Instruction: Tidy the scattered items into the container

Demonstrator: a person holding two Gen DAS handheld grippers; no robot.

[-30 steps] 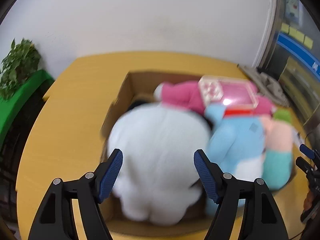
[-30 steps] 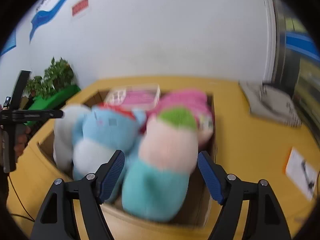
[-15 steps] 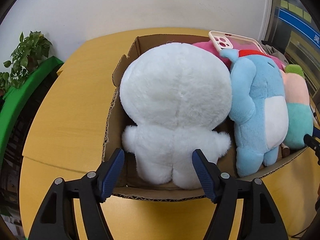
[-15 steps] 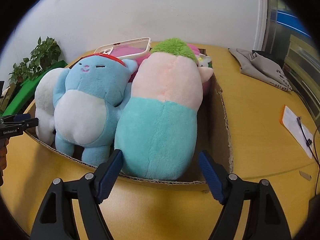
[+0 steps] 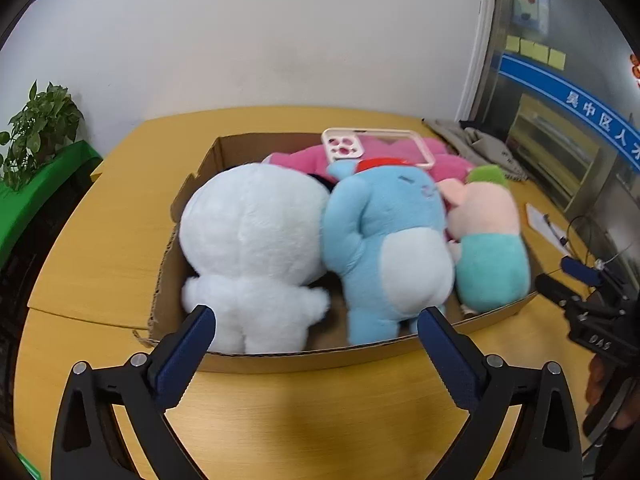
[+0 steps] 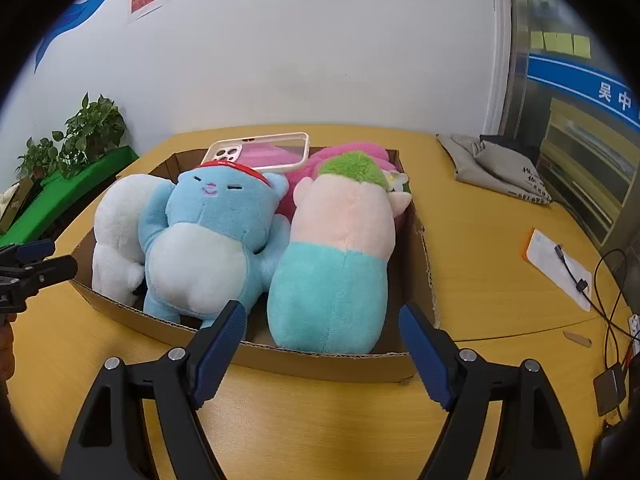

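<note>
- Left wrist view: the left gripper (image 5: 316,330) has its jaws spread wide, having just been opening, with nothing between them; they stand at the near wall of the cardboard box (image 5: 280,360), not touching it.
- Just beyond the jaws, a white plush (image 5: 256,248) lies in the box's left part, pressed against a blue plush (image 5: 384,240) in the middle.
- A pink-and-teal plush with a green tuft (image 5: 490,248) lies at the box's right end.
- Behind them a pink plush (image 5: 298,158) carries a phone case (image 5: 376,146) on top.
- Right wrist view: the right gripper (image 6: 322,328) has its jaws apart and empty, in front of the box's near wall.
- The box stands on the yellow table (image 6: 480,220).
- Farther right on the table lie a grey cloth bag (image 6: 500,168) and a paper slip with a cable (image 6: 560,268).
</note>
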